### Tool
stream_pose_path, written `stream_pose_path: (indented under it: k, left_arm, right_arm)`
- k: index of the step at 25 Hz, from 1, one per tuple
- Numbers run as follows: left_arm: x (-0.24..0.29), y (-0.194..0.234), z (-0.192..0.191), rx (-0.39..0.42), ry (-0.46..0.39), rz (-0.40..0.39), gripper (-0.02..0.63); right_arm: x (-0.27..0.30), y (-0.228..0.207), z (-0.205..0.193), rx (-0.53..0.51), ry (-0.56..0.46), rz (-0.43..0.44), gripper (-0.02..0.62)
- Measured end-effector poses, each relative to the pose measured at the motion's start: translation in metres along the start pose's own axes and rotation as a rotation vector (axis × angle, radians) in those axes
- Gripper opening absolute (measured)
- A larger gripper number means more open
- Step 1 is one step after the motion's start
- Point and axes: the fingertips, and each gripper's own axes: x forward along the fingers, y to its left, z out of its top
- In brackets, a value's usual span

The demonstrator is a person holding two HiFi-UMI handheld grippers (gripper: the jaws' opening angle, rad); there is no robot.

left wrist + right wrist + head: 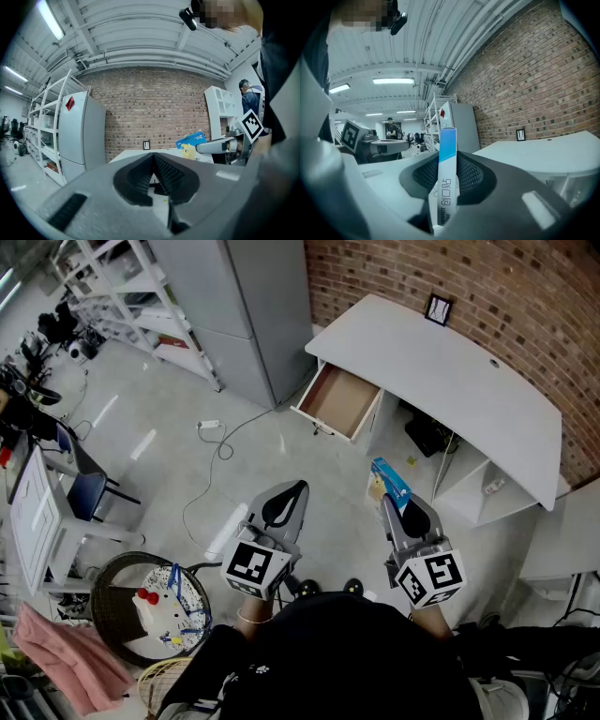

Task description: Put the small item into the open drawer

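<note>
My right gripper is shut on a small, flat blue-and-white box, which stands on edge between the pads. In the right gripper view the box fills the middle of the jaws. Ahead and slightly left, the wooden drawer stands pulled out of the white desk, open and looking empty. My left gripper is held level beside the right one, shut with nothing in it; its pads meet at the tip. The left gripper view also shows the box at the right.
A grey cabinet stands left of the drawer, and white shelving beyond it. A power strip and cable lie on the floor. A round basket, a pink cloth and a chair are at the left.
</note>
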Motion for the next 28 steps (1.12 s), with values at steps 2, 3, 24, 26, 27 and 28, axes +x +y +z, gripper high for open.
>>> stream_pose_path:
  k: [2, 3, 24, 26, 27, 28]
  left_arm:
    - [0.002, -0.002, -0.001, -0.001, 0.001, 0.003, -0.009]
    - [0.003, -0.003, -0.002, -0.001, 0.003, 0.004, -0.009]
    - [0.025, -0.029, 0.001, 0.029, 0.012, 0.065, -0.009]
    - [0.024, -0.032, 0.001, 0.030, 0.016, 0.073, -0.009]
    - [0.024, -0.033, 0.001, 0.032, 0.017, 0.077, -0.009]
    - [0.023, -0.034, 0.001, 0.033, 0.019, 0.082, -0.009]
  right_arm:
    - [-0.001, 0.000, -0.001, -0.013, 0.001, 0.015, 0.094]
    - [-0.002, 0.000, -0.001, -0.023, 0.001, 0.022, 0.094]
    - [-0.017, -0.043, 0.002, 0.029, -0.023, 0.075, 0.095]
    - [-0.019, -0.046, 0.002, 0.035, -0.026, 0.076, 0.094]
    - [-0.020, -0.047, 0.001, 0.037, -0.026, 0.077, 0.094]
    - [-0.020, -0.048, 0.001, 0.038, -0.024, 0.080, 0.095]
